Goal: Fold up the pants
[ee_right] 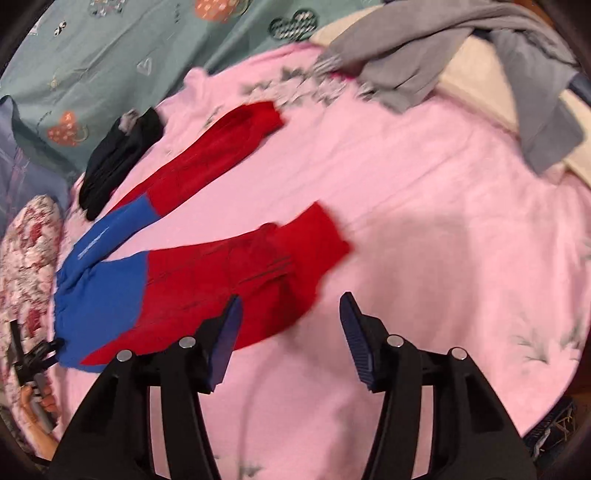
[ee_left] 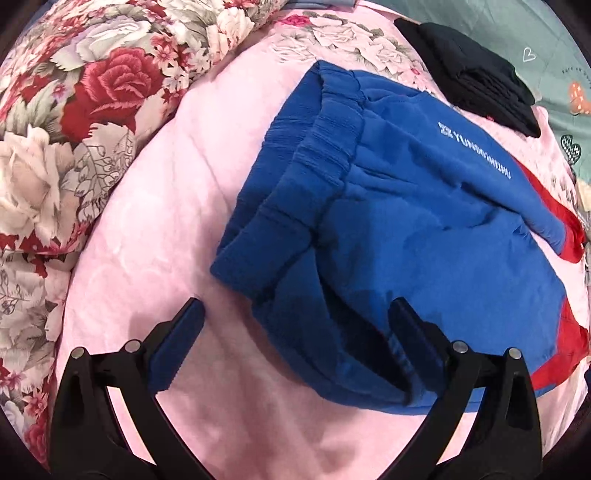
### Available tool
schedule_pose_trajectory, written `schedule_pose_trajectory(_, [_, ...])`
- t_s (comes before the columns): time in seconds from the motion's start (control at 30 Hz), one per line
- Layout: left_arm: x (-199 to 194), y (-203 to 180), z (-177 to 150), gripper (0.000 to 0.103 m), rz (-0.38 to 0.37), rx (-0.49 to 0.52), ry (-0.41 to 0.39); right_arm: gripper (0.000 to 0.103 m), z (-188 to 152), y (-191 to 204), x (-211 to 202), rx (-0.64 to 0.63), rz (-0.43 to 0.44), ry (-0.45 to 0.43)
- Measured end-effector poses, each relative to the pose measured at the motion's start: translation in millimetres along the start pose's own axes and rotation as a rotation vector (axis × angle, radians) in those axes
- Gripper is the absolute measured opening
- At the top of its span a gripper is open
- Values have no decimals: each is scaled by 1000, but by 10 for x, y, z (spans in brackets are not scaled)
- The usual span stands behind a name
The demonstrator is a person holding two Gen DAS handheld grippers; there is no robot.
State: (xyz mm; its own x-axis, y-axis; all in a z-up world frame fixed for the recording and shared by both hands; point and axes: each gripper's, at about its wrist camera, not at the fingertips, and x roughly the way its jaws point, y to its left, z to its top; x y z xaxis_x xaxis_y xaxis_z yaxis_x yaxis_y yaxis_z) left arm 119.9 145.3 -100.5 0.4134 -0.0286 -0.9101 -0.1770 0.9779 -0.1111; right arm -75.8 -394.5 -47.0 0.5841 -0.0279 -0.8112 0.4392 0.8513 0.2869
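Observation:
The pants (ee_left: 424,229) lie on a pink blanket (ee_left: 159,229). Their upper part is blue with a gathered elastic waistband (ee_left: 314,155) and white lettering, and red legs show at the right edge. My left gripper (ee_left: 295,325) stands open over the near blue edge, its right finger (ee_left: 413,339) above the fabric and its left finger over bare blanket. In the right wrist view the pants (ee_right: 207,280) are spread out with two red legs apart. My right gripper (ee_right: 291,314) is open beside the nearer red leg, whose edge shows between the fingers, ungripped.
A floral quilt (ee_left: 74,110) is bunched at the left. A folded black garment (ee_left: 480,85) lies beyond the pants by a teal sheet (ee_left: 535,33). A grey garment (ee_right: 443,51) lies at the far right on cream fabric. A person's hand (ee_right: 37,402) shows at the lower left.

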Motion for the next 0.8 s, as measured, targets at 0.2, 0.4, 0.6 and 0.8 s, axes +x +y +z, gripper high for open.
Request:
schedule_pose_trajectory(0.2, [-89, -54, -25, 101, 14, 32, -32, 49, -19, 11, 245, -112, -63, 41])
schedule_pose_trajectory(0.4, [-61, -51, -57, 101, 19, 42, -27, 49, 64, 199, 647, -204, -153, 63])
schedule_pose_trajectory(0.6, [58, -5, -32, 101, 25, 8, -20, 8, -54, 301, 668, -264, -171, 93])
schedule_pose_trajectory(0.8, [-27, 45, -44, 101, 7, 12, -29, 3, -66, 90, 352, -155, -77, 115])
